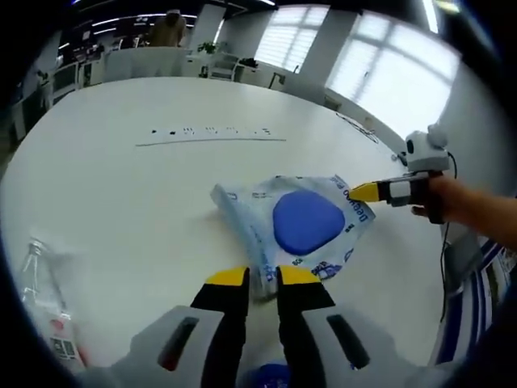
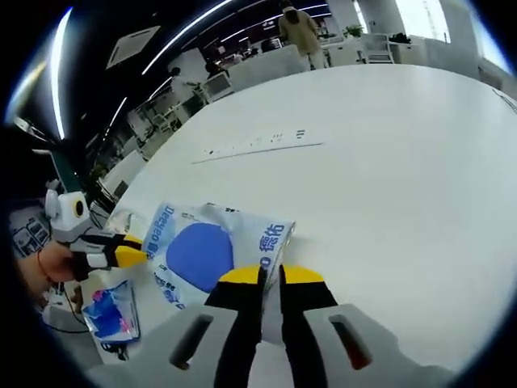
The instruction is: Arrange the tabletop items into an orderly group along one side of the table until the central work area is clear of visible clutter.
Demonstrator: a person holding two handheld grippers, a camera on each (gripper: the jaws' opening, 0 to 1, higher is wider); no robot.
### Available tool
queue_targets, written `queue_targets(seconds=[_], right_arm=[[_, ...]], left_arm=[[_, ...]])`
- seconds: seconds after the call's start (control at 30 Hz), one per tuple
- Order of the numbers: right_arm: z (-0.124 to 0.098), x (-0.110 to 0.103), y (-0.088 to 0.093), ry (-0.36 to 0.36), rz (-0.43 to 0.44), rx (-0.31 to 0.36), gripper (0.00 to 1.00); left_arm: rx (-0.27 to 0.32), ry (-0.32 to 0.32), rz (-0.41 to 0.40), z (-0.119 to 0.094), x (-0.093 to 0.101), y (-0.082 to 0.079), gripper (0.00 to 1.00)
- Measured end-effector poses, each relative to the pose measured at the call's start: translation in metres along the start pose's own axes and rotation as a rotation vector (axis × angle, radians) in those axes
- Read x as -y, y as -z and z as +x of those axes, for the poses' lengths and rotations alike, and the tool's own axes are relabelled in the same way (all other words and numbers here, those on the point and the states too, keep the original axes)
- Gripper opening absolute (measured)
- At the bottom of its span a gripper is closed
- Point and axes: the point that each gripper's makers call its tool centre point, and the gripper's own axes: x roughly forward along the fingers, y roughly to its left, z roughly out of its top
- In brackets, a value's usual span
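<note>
two tools (image 1: pixel 263 277) (image 2: pixel 271 275) pinching one white-blue packet (image 1: pixel 303 222), one bottle (image 1: pixel 44 303)

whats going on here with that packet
A person holds a crinkly white plastic packet with a blue round patch over the white table, one gripper at each end. The left gripper and right gripper are both shut on its edges. A clear plastic bottle lies nearby.

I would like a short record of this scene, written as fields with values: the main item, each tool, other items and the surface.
main item: white packet with a blue oval, lying on the table
left tool: shut on one packet edge
right tool: shut on the opposite packet edge
other items: clear plastic bottle; second blue-printed packet
surface: white table
</note>
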Motion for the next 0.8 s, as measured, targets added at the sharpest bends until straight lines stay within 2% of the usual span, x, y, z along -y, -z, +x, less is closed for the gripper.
queue_targets(seconds=[0.43, 0.8], right_arm=[[-0.011, 0.004, -0.001, 0.036, 0.0, 0.02, 0.22], [-0.025, -0.008, -0.016, 0.029, -0.025, 0.082, 0.38]], left_arm=[[0.029, -0.02, 0.005, -0.017, -0.006, -0.006, 0.28], [0.07, -0.039, 0.008, -0.036, -0.01, -0.022, 0.4]])
